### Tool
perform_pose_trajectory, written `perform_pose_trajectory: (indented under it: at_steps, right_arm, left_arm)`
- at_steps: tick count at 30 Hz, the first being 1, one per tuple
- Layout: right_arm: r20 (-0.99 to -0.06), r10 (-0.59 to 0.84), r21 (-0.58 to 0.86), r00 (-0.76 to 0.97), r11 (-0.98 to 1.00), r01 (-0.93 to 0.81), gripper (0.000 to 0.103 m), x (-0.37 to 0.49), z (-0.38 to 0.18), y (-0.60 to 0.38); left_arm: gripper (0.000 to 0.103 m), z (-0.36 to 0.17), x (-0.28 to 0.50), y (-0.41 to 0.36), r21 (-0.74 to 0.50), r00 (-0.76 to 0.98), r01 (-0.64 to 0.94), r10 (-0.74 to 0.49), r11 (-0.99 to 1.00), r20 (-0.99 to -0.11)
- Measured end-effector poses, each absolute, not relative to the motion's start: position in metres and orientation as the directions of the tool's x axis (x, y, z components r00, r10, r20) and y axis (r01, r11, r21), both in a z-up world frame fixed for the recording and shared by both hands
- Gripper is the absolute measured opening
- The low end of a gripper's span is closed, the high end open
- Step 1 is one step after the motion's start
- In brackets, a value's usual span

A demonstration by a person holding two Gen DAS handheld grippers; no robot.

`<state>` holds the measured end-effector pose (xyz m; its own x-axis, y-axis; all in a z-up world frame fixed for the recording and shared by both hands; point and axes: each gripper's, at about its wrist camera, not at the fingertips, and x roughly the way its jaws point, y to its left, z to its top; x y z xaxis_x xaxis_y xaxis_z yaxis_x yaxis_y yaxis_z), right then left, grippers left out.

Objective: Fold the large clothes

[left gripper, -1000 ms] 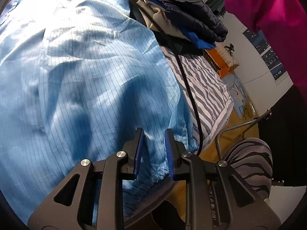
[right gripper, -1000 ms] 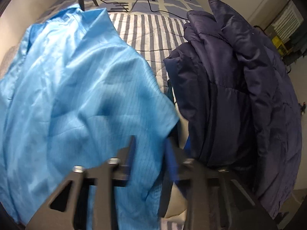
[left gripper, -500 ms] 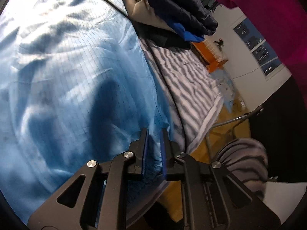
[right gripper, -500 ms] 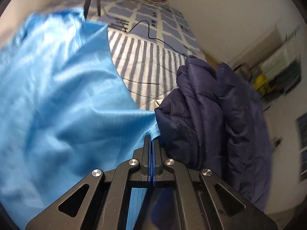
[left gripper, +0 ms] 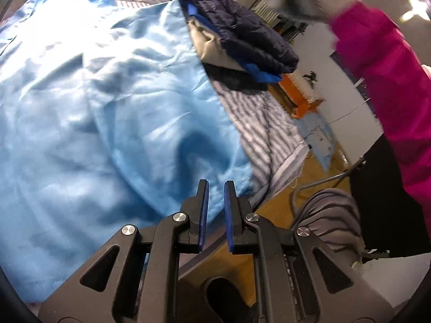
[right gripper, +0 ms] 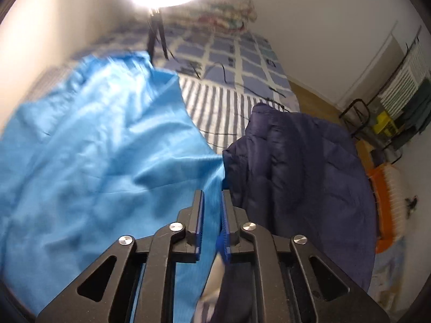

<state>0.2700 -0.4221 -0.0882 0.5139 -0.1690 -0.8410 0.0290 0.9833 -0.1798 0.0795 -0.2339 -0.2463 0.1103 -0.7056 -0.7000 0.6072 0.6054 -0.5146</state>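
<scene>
A large light-blue garment (left gripper: 113,102) lies spread and rumpled over the striped bed. It also shows in the right wrist view (right gripper: 94,156). My left gripper (left gripper: 216,185) hangs over the garment's near right corner at the bed edge, jaws a little apart, nothing between them. My right gripper (right gripper: 212,195) hangs over the garment's right edge beside the navy jacket, jaws a little apart; the blue cloth lies below, not pinched.
A navy puffer jacket (right gripper: 301,167) lies piled on other clothes (left gripper: 242,35) at the garment's right. The striped bedsheet (left gripper: 269,132) ends at the wooden floor (left gripper: 272,207). A tripod (right gripper: 156,32) and cable (right gripper: 223,72) stand on the bed's far end. My pink sleeve (left gripper: 385,80) crosses the right.
Both grippers have opened a little and let go of the garment's edge. The blue cloth has dropped back onto the bed. Both grippers have pulled up and back.
</scene>
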Motion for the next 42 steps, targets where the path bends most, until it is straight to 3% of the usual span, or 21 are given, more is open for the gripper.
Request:
perform_pose_trajectory:
  at_steps: [3, 6, 7, 14, 24, 27, 30, 36, 38, 39, 40, 42]
  right_arm:
    - [-0.818, -0.112, -0.11, 0.564, 0.993, 0.039, 0.014, 0.226, -0.065, -0.43]
    - [-0.793, -0.067, -0.052, 0.605, 0.998, 0.043, 0.014, 0.181, -0.05, -0.44]
    - [-0.785, -0.055, -0.038, 0.617, 0.998, 0.041, 0.014, 0.164, -0.045, -0.442]
    - [-0.746, -0.006, 0.046, 0.666, 0.997, 0.061, 0.015, 0.071, -0.041, -0.464]
    - [-0.751, 0.022, 0.226, 0.66, 0.948, 0.226, 0.015, -0.007, -0.083, -0.5]
    - [-0.757, 0.034, 0.263, 0.652, 0.93, 0.257, 0.015, -0.014, -0.093, -0.506]
    - [-0.758, 0.034, 0.273, 0.651, 0.924, 0.269, 0.015, -0.021, -0.1, -0.508]
    - [-0.761, 0.052, 0.299, 0.646, 0.913, 0.279, 0.015, -0.026, -0.114, -0.512]
    - [-0.763, 0.055, 0.302, 0.644, 0.911, 0.28, 0.015, -0.026, -0.117, -0.513]
    - [-0.765, 0.057, 0.306, 0.642, 0.908, 0.284, 0.015, -0.026, -0.119, -0.515]
    - [-0.764, 0.062, 0.312, 0.642, 0.907, 0.283, 0.015, -0.025, -0.119, -0.515]
    - [-0.761, 0.066, 0.317, 0.645, 0.906, 0.28, 0.015, -0.026, -0.119, -0.518]
  left_arm:
    - [0.011, -0.249, 0.074, -0.246, -0.494, 0.11, 0.623, -0.694, 0.606, -0.712]
    - [0.041, -0.248, 0.06, -0.276, -0.424, 0.116, 0.698, -0.675, 0.577, -0.728]
    - [0.044, -0.248, 0.055, -0.286, -0.409, 0.114, 0.714, -0.671, 0.568, -0.733]
    - [0.044, -0.255, 0.034, -0.31, -0.267, 0.174, 0.788, -0.616, 0.555, -0.768]
    - [0.044, -0.266, 0.04, -0.306, -0.228, 0.174, 0.816, -0.602, 0.531, -0.779]
    - [0.02, -0.27, 0.043, -0.303, -0.262, 0.146, 0.81, -0.612, 0.525, -0.777]
    - [0.013, -0.269, 0.04, -0.3, -0.261, 0.143, 0.815, -0.616, 0.517, -0.774]
    - [0.012, -0.261, 0.03, -0.303, -0.268, 0.137, 0.822, -0.631, 0.503, -0.764]
    - [0.012, -0.261, 0.021, -0.311, -0.202, 0.166, 0.843, -0.599, 0.498, -0.784]
    - [0.013, -0.262, 0.017, -0.315, -0.147, 0.203, 0.848, -0.568, 0.509, -0.797]
    - [0.031, -0.263, 0.015, -0.317, -0.113, 0.228, 0.844, -0.542, 0.524, -0.809]
    - [0.052, -0.259, 0.016, -0.316, -0.121, 0.244, 0.821, -0.534, 0.558, -0.809]
